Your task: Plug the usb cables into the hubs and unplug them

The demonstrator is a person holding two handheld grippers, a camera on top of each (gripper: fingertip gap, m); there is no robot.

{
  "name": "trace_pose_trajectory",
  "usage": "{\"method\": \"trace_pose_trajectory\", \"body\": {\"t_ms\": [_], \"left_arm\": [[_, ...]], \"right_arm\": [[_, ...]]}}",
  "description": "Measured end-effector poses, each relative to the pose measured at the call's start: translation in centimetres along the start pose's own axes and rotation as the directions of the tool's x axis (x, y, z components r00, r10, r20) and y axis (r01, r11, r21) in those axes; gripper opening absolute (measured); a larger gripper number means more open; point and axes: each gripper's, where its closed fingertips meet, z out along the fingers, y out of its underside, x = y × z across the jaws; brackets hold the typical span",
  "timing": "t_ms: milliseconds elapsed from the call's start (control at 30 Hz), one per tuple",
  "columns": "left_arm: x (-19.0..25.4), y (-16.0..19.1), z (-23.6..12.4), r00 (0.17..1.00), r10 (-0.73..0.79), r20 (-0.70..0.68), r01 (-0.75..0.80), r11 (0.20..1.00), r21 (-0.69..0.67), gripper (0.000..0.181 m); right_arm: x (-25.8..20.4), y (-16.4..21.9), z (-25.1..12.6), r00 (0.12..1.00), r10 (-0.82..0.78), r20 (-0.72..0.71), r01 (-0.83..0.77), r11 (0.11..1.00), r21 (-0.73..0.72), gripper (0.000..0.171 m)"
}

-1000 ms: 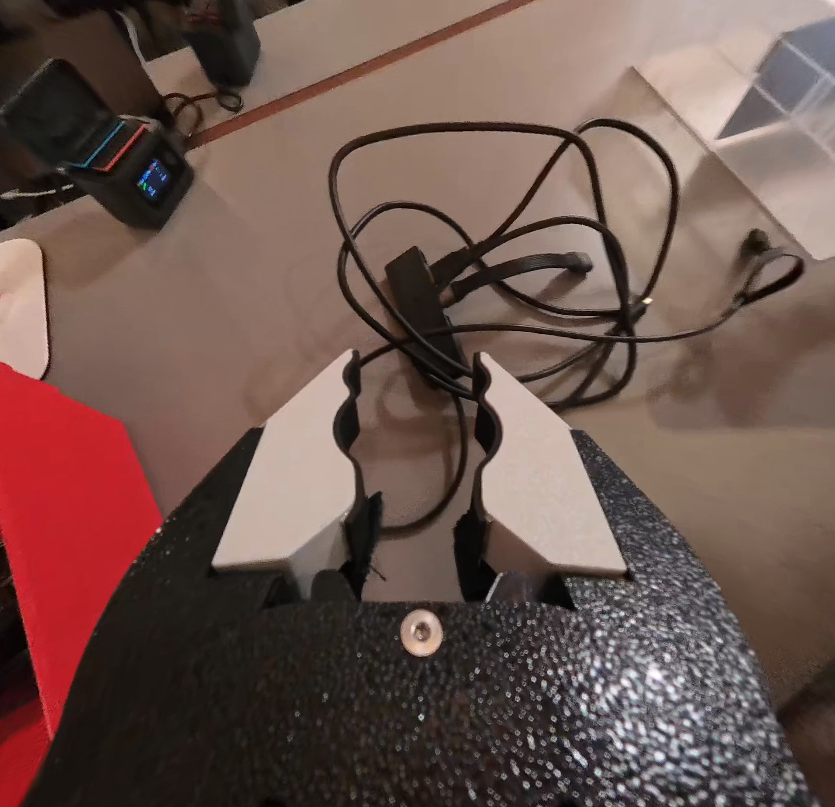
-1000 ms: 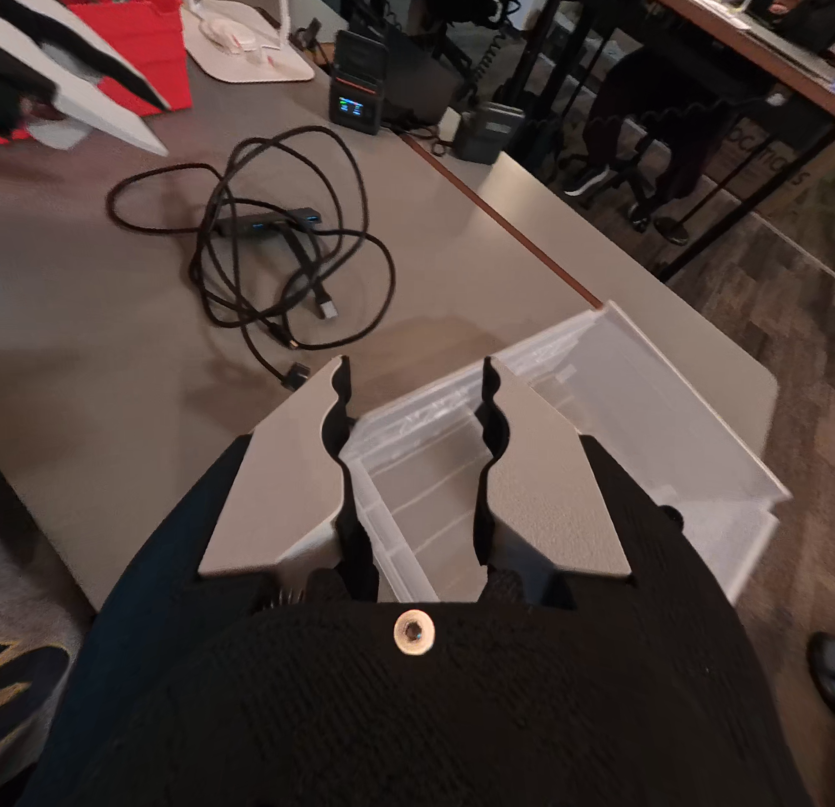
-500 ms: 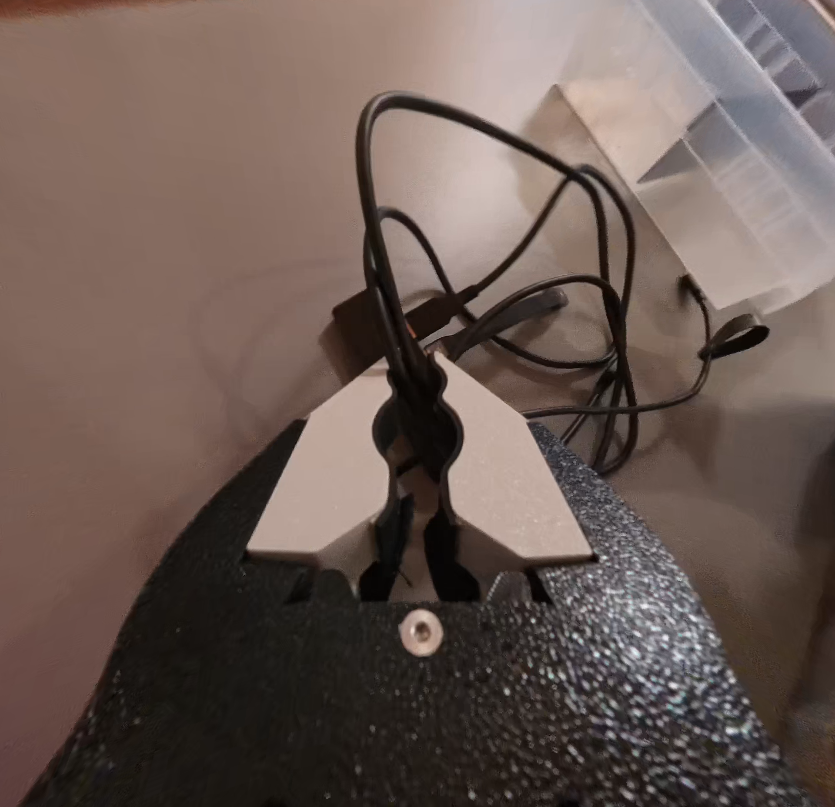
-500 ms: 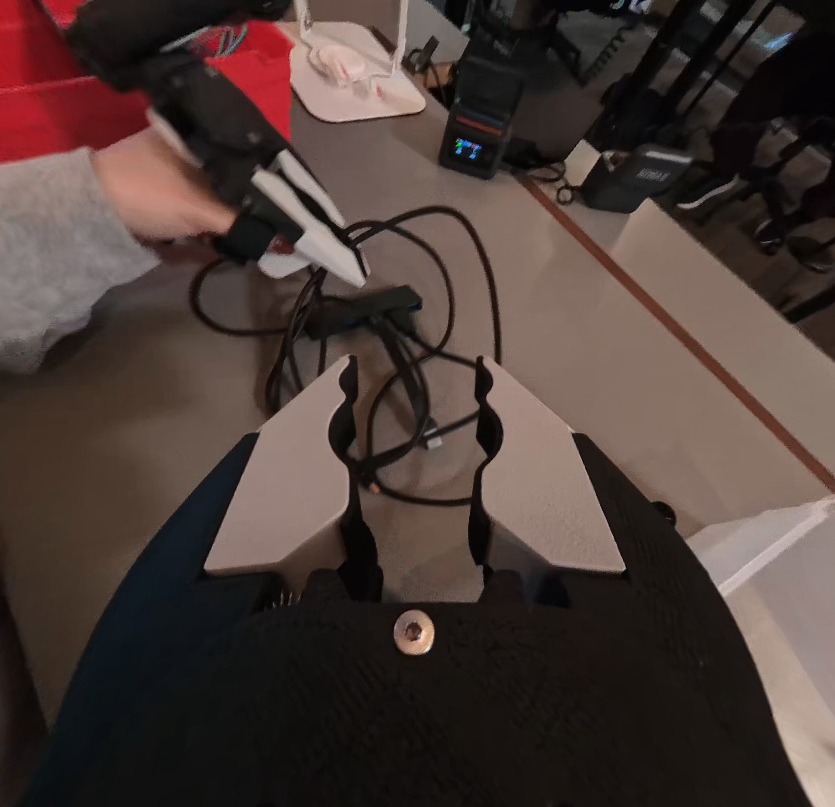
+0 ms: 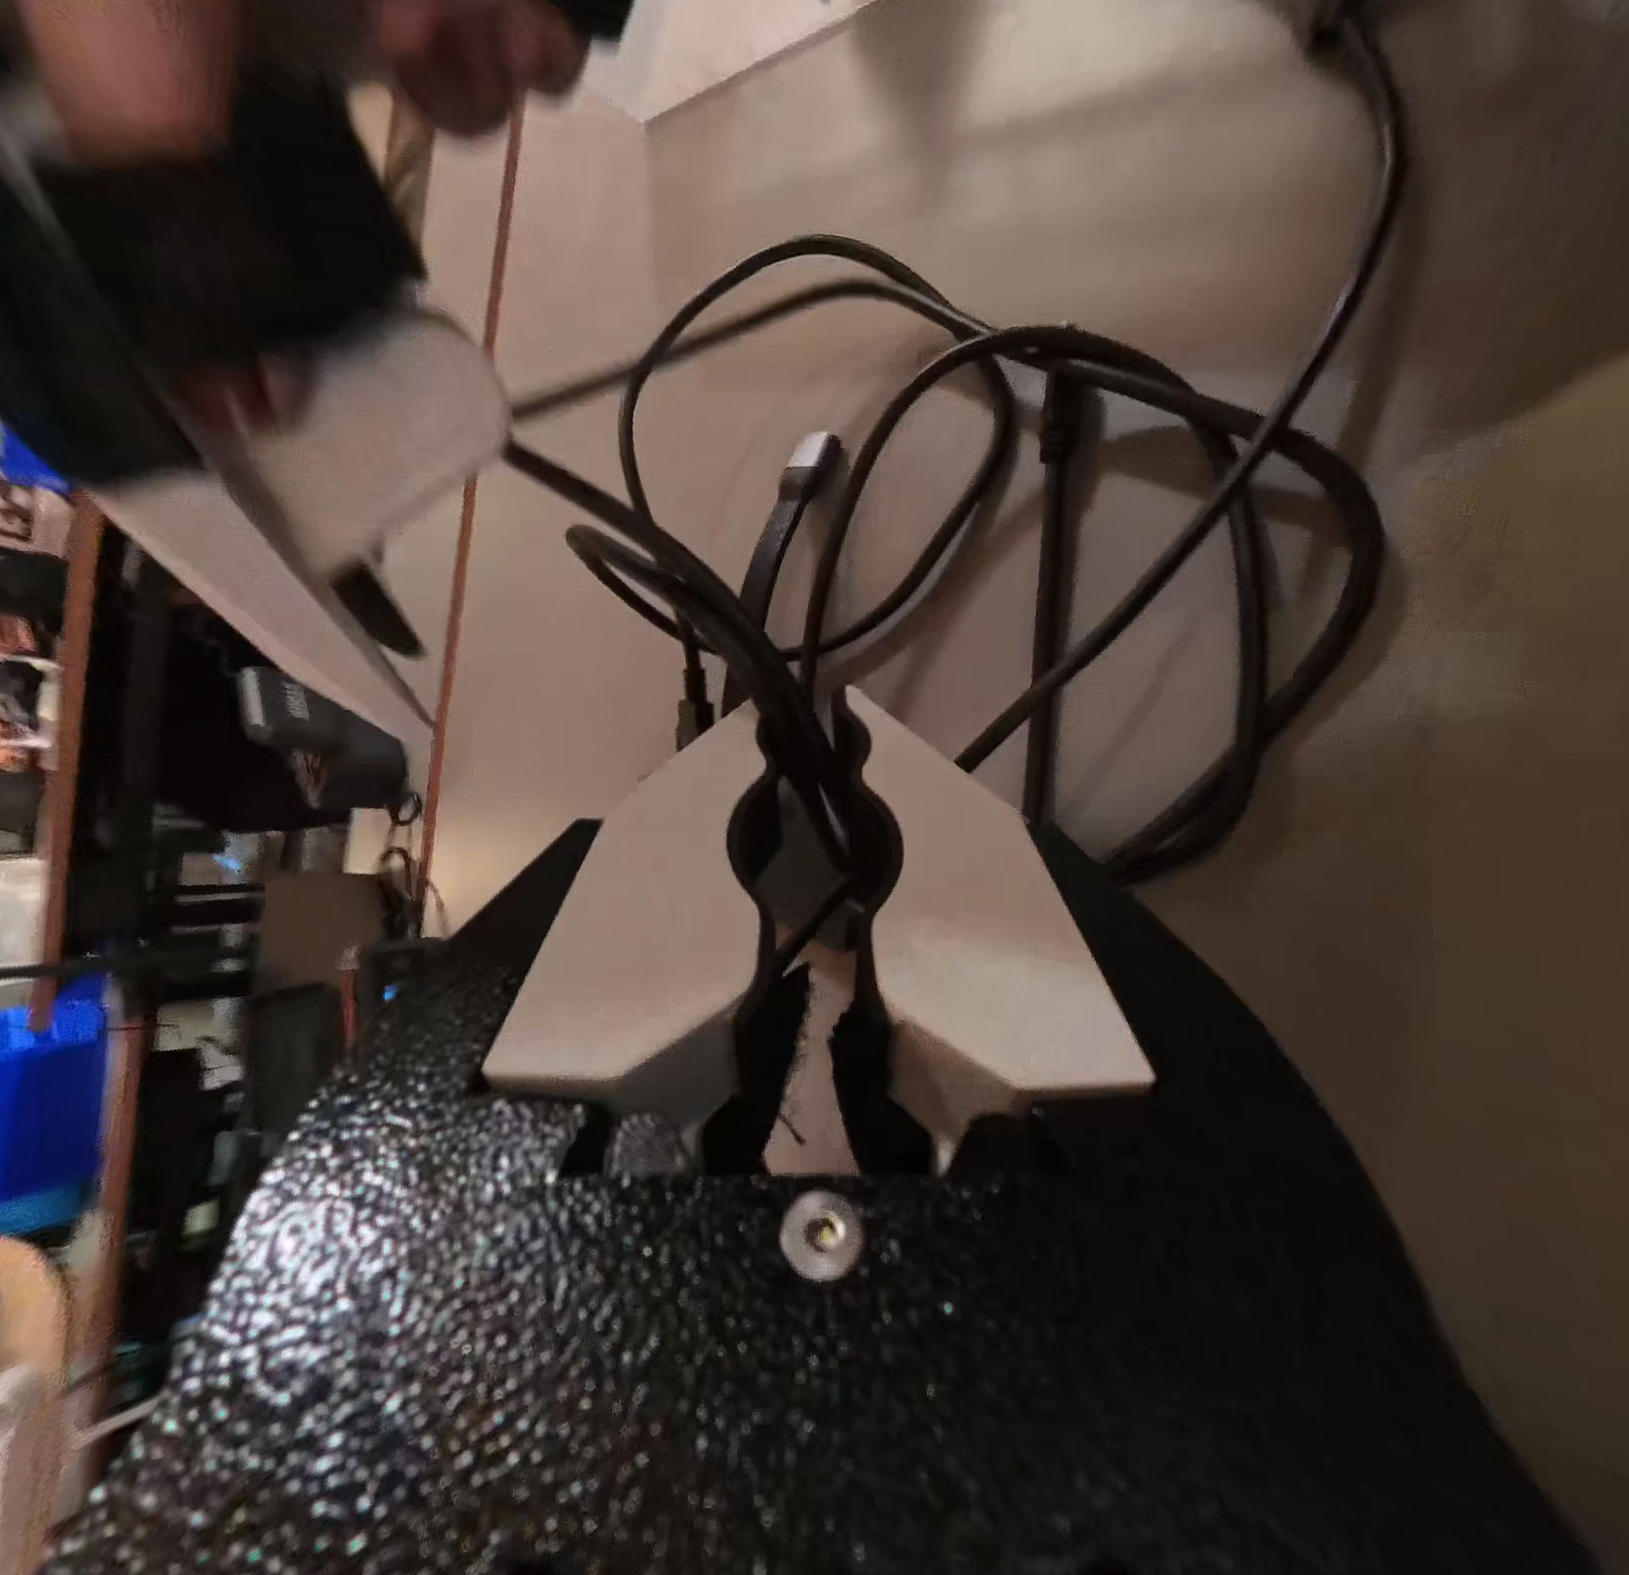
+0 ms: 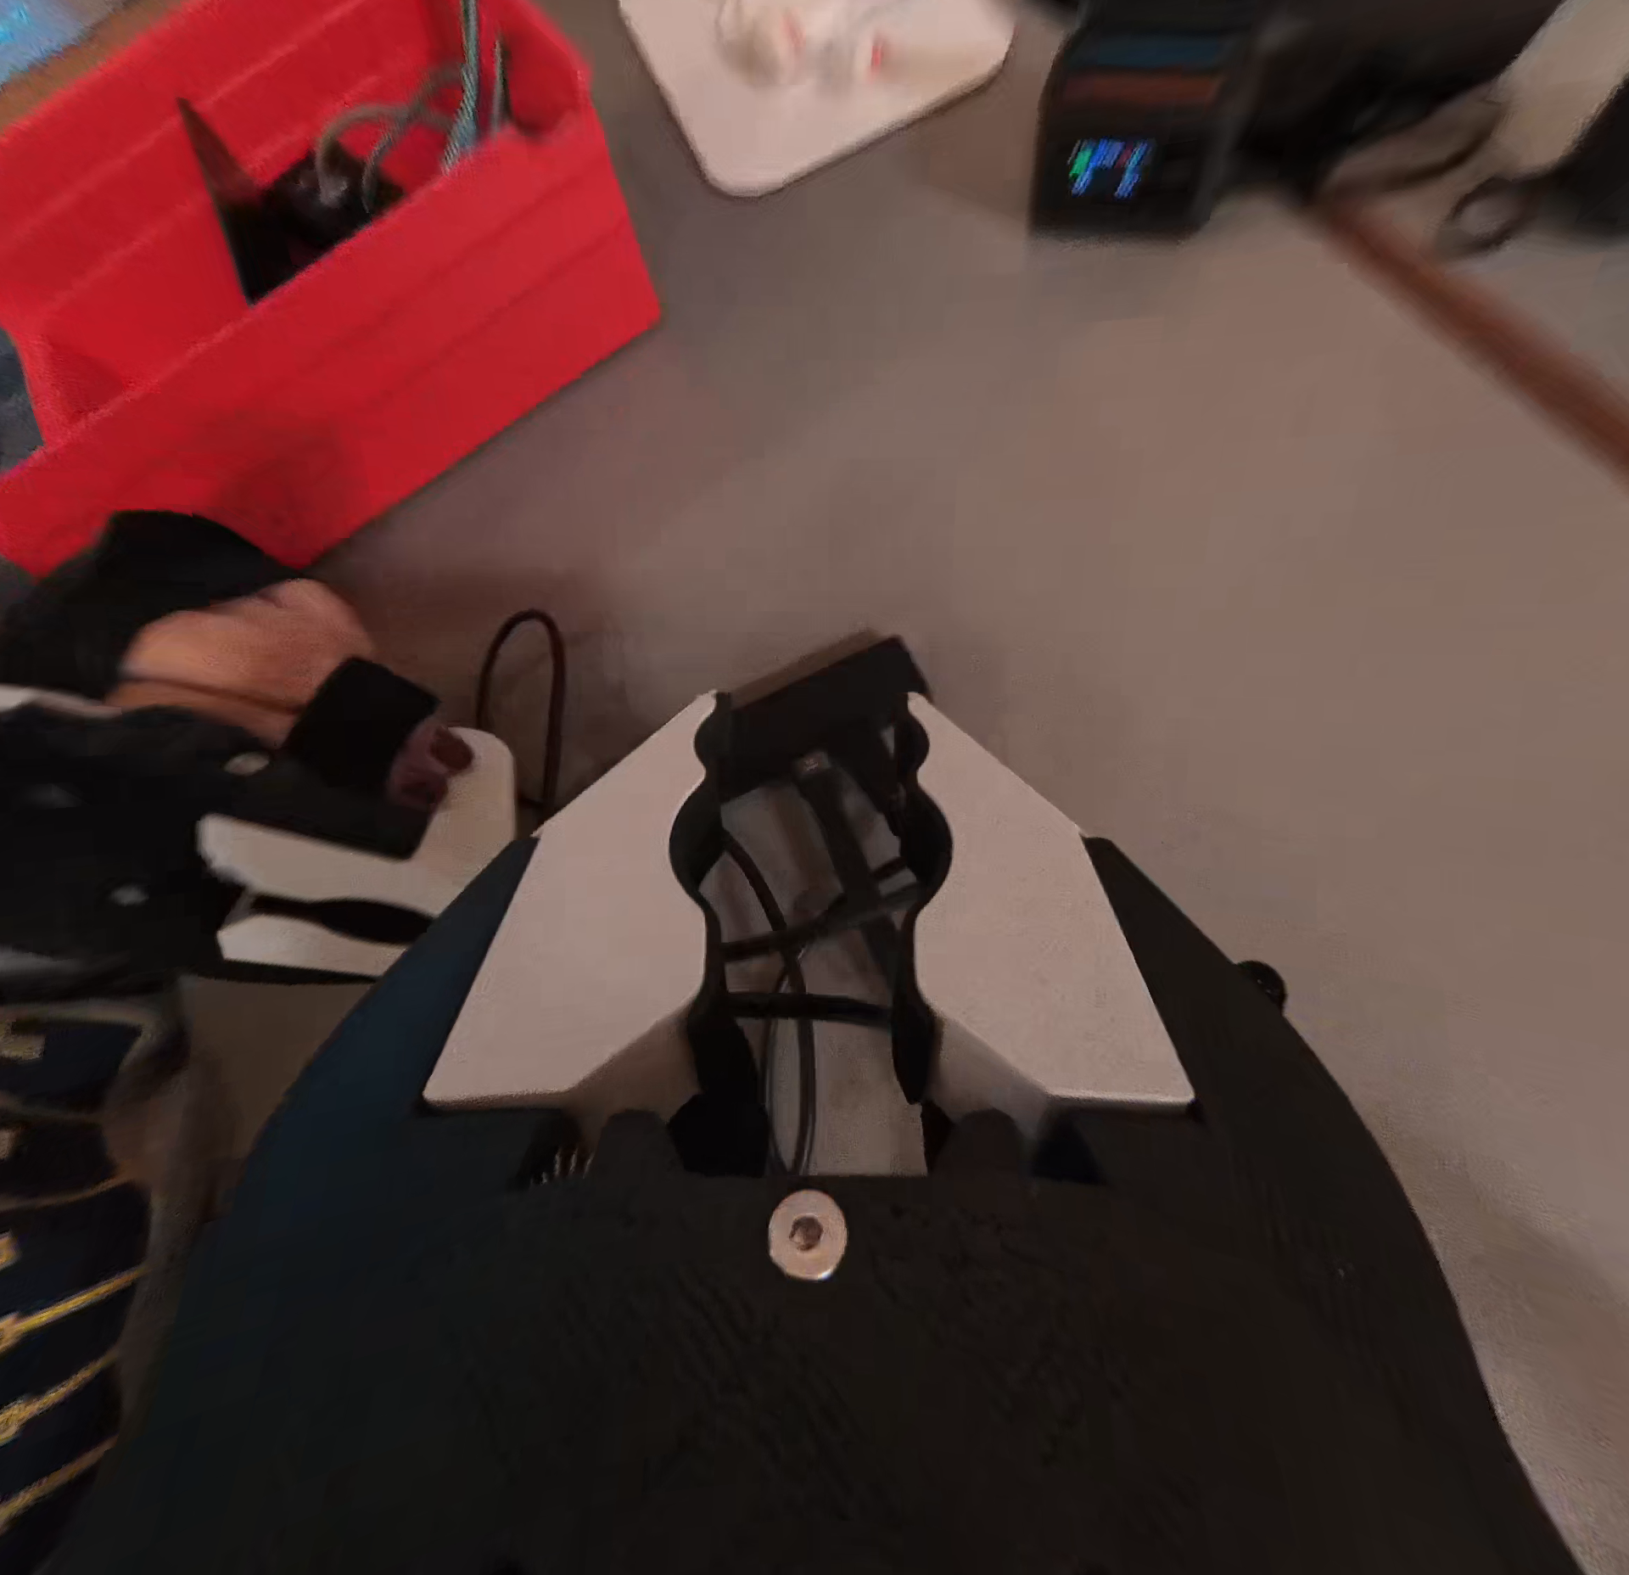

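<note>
My left gripper [image 5: 815, 726] is clenched on the black cables [image 5: 881, 510]: several strands pass through the narrow gap between my fingertips [image 5: 917, 792], and a dark blocky part sits in the scalloped hollow just behind them. I cannot tell whether that part is a plug or the hub. Beyond the tips the cables loop out in a loose tangle over the tan table [image 5: 1102, 166]. One silver-tipped plug [image 5: 813, 457] stands free just ahead of the tips, not plugged into anything I can see. A second dark plug [image 5: 1062, 413] hangs ahead and to the right of it.

My right gripper [image 6: 815, 704] is closed partway onto the hub [image 6: 829, 677]. The flat black bar lies crosswise between the tips, both fingers [image 6: 617, 871] touching its ends. Cables [image 6: 820, 942] run back from the hub toward the palm, crossing in the gap between the fingers.

In the right wrist view the left gripper [image 6: 353, 898] sits close to the left of my right fingers, held by a hand [image 6: 238, 642]. In the left wrist view the right gripper [image 5: 353, 439] is a blur up and to the left.

Farther ahead of the right fingers: red bin [image 6: 308, 254] to the left, white pad [image 6: 820, 78] ahead, small black device [image 6: 1137, 148] with a lit screen to the right. Both views are motion-blurred.
</note>
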Motion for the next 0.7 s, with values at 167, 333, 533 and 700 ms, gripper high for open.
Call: {"method": "trace_pose_trajectory", "body": {"t_ms": [167, 333, 533, 700], "left_arm": [[1.3, -0.3, -0.4, 0.982, 0.184, 0.031, -0.184, 0.983, -0.008, 0.006], [3.5, -0.8, -0.8, 0.983, 0.170, -0.067, -0.166, 0.985, 0.054, 0.003], [4.1, -1.1, -1.7, 0.988, 0.003, -0.157, 0.017, 0.992, 0.126, 0.025], [3.0, -2.0, -4.4, 0.938, -0.225, -0.262, 0.294, 0.919, 0.263, 0.050]], "right_arm": [[0.5, 4.3, 4.5, 0.978, 0.180, 0.109, -0.135, 0.934, -0.331, 0.050], [1.8, 7.2, 6.3, 0.979, 0.183, 0.088, -0.119, 0.868, -0.483, 0.051], [0.5, 8.2, 6.2, 0.957, 0.227, 0.180, -0.106, 0.854, -0.509, 0.033], [-0.6, 8.1, 6.0, 0.960, 0.167, 0.223, -0.058, 0.902, -0.427, 0.023]]}}
